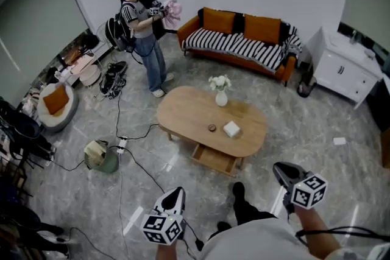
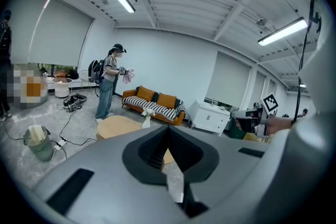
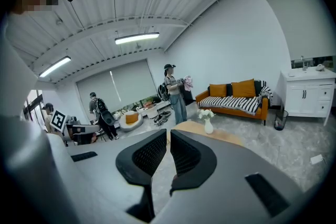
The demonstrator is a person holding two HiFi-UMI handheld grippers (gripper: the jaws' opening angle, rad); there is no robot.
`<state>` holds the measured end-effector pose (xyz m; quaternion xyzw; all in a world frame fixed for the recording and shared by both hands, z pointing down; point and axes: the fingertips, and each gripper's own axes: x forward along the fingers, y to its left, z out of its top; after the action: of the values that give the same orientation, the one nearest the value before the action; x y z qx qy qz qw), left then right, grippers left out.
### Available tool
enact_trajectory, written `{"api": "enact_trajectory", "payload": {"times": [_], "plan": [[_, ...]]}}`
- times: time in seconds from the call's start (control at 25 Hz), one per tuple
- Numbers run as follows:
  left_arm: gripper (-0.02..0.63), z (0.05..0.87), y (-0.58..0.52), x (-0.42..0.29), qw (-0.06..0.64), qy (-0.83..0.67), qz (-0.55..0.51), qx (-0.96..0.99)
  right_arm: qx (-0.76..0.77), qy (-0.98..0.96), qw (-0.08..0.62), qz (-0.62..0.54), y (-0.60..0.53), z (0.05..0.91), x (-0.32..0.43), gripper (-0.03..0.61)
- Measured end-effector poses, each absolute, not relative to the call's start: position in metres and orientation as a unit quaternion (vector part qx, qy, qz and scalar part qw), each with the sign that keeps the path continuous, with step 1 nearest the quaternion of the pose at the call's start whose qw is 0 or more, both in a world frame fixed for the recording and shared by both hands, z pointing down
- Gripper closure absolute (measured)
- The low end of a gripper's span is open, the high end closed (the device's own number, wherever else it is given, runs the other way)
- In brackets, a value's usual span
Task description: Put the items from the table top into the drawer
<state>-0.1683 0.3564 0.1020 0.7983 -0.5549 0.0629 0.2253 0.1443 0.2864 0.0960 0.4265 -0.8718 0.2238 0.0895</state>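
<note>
Left gripper [image 1: 175, 193] (grey, with a marker cube at its rear): held low at the near end of the room and pointing toward the table. Jaws closed together, nothing between them.

Right gripper [image 1: 282, 171]: held on the wearer's other side, well apart from the left one. Jaws drawn in to a thin slit, holding nothing.

Table [image 1: 183, 111]: oval, light wood, standing mid-room on the grey stone floor, well ahead of both grippers.

Vase [image 1: 221, 96]: white, upright, with white flowers, on the far side of the table top.

White box [image 1: 231, 128]: small and square, lying flat on the near side of the table top.

Round dark item [image 1: 212, 128]: just left of the white box and apart from it (too small to identify).

Drawer [image 1: 213, 160]: pulled out beneath the table's near edge, its wooden bottom showing.

Sofa [image 1: 244, 39]: orange with a striped throw, against the far wall.

Cabinet [image 1: 344, 70]: white, right of the sofa.

Person [image 1: 143, 33]: standing left of the sofa in a striped top and jeans, holding a pink bundle.

Green bin [image 1: 105, 158]: on the floor left of the table, with cables beside it.
</note>
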Motion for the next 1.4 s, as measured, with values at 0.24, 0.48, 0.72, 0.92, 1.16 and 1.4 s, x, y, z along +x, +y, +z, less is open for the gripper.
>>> {"api": "enact_trajectory", "payload": {"times": [0.24,0.48,0.72,0.92,1.16,1.4], "plan": [[0.612,0.106,0.330,-0.167,0.230,-0.558,0.059,0.795,0.408,-0.881,0.097,0.220,0.244,0.101,0.133,0.532],[0.612,0.110,0.295,-0.169,0.236,-0.573,0.064,0.782,0.385,-0.889,0.111,0.223,0.197,0.108,0.123,0.532],[0.612,0.117,0.252,-0.169,0.247,-0.586,0.066,0.769,0.367,-0.894,0.121,0.226,0.141,0.116,0.117,0.532],[0.612,0.123,0.217,-0.165,0.253,-0.594,0.066,0.761,0.349,-0.900,0.133,0.226,0.098,0.124,0.113,0.532],[0.612,0.133,0.178,-0.156,0.264,-0.600,0.072,0.752,0.334,-0.902,0.148,0.231,0.057,0.138,0.117,0.532],[0.612,0.142,0.141,-0.141,0.272,-0.601,0.080,0.748,0.323,-0.902,0.160,0.239,0.024,0.154,0.128,0.532]]}}
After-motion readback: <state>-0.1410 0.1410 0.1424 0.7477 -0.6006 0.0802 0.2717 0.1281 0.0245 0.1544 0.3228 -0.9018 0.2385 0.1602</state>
